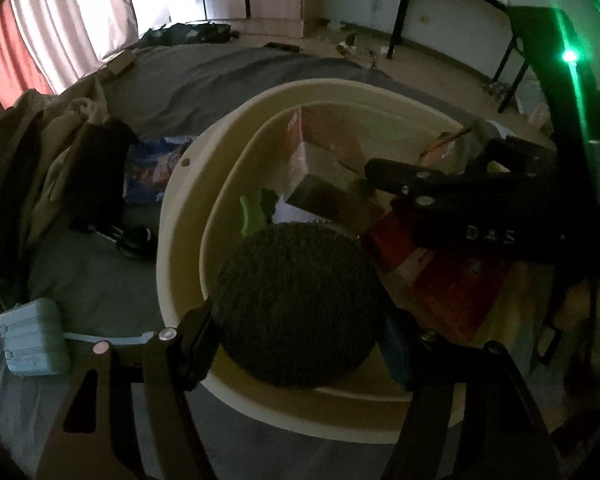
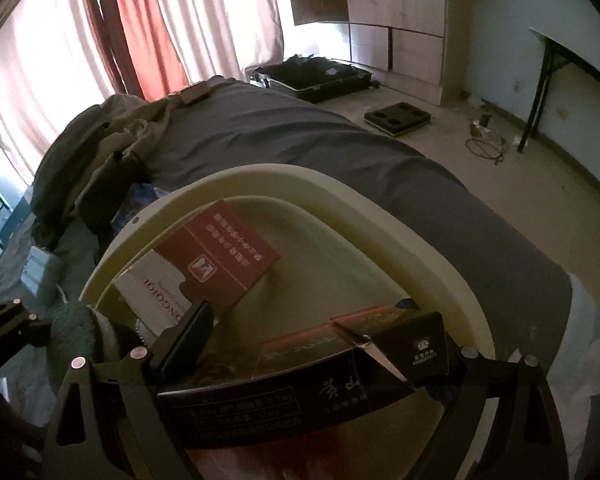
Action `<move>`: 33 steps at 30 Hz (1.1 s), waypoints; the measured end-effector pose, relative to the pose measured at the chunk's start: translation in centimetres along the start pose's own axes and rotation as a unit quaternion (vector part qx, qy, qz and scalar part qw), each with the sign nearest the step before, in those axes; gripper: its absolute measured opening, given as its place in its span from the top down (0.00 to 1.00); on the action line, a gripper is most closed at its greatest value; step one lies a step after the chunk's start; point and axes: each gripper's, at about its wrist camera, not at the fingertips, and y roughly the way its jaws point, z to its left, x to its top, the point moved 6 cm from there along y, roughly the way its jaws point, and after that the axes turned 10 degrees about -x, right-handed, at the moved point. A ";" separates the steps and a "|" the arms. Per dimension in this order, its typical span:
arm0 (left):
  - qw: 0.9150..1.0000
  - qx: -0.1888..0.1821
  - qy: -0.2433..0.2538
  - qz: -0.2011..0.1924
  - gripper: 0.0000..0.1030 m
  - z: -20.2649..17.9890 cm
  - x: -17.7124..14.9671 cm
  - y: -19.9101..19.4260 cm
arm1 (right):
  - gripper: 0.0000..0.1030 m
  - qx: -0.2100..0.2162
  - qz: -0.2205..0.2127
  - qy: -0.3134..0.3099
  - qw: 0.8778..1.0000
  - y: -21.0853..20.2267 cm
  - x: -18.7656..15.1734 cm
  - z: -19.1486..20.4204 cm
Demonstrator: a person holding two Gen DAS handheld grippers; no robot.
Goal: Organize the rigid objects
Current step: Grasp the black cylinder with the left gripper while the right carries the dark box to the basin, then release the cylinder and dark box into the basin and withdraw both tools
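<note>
A cream plastic basin [image 1: 180, 216] [image 2: 420, 240] sits on a grey bed. My left gripper [image 1: 296, 340] is shut on a round dark-green fuzzy ball [image 1: 296, 304] held over the basin's near rim. My right gripper [image 2: 320, 344] is shut on a long dark red-black carton [image 2: 300, 392] held over the basin; it also shows in the left wrist view [image 1: 452, 196]. Inside the basin lie a dark red box [image 2: 224, 256], a white box [image 2: 152, 292] and a green item [image 1: 250, 216].
A light blue case [image 1: 34, 336] lies on the bed left of the basin. Crumpled clothes and a black item [image 1: 96, 176] are piled at the left. An open suitcase [image 2: 312, 76], a foam tray [image 2: 398, 118] and table legs [image 2: 534, 92] stand on the floor beyond.
</note>
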 end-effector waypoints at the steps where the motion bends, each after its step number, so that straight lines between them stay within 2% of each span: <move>1: 1.000 0.002 -0.003 0.001 0.18 0.1 0.0 0.1 | 0.04 0.002 0.000 0.001 1.000 0.0 -0.2 0.5; 3: 1.000 0.003 -0.011 0.002 0.12 0.4 -0.1 0.0 | 0.00 0.003 0.001 0.007 1.000 0.2 -0.2 1.0; 5: 1.000 0.005 -0.016 -0.001 0.10 0.5 -0.2 -0.7 | 0.00 0.008 -0.005 0.010 1.000 -1.2 -0.9 0.6; 8: 0.999 0.006 -0.025 -0.031 0.00 0.5 0.1 -2.9 | 0.00 0.007 -0.023 0.024 0.999 -2.8 -0.8 0.1; 12: 0.995 0.008 -0.030 -0.093 0.00 -0.6 1.3 -6.6 | 0.00 0.008 -0.078 0.079 0.994 -7.0 -0.7 -2.6; 15: 0.990 -0.026 -0.025 -0.138 0.00 -2.9 2.7 -8.0 | 0.00 -0.010 -0.125 0.117 0.985 -11.3 -1.5 -6.1; 17: 0.987 -0.065 -0.022 -0.147 0.00 -4.8 3.6 -7.6 | 0.00 -0.026 -0.145 0.136 0.980 -13.8 -2.5 -8.4; 21: 0.980 -0.151 -0.011 -0.127 0.00 -10.5 5.1 -4.9 | 0.00 -0.062 -0.171 0.194 0.964 -20.1 -7.8 -15.5; 23: 0.972 -0.196 -0.005 -0.133 0.00 -13.8 5.5 -4.3 | 0.00 -0.091 -0.178 0.218 0.955 -22.4 -10.9 -18.7; 26: 0.971 -0.208 0.022 -0.120 0.00 -18.2 5.5 -3.5 | 0.00 -0.131 -0.172 0.254 0.943 -25.1 -16.3 -23.6; 30: 0.971 -0.199 0.107 -0.082 0.00 -24.6 4.1 -1.7 | 0.00 -0.169 -0.141 0.276 0.936 -26.4 -21.4 -27.8; 33: 0.969 -0.199 0.130 -0.062 0.00 -27.3 3.7 -0.3 | 0.00 -0.149 -0.138 0.293 0.934 -27.1 -22.9 -29.5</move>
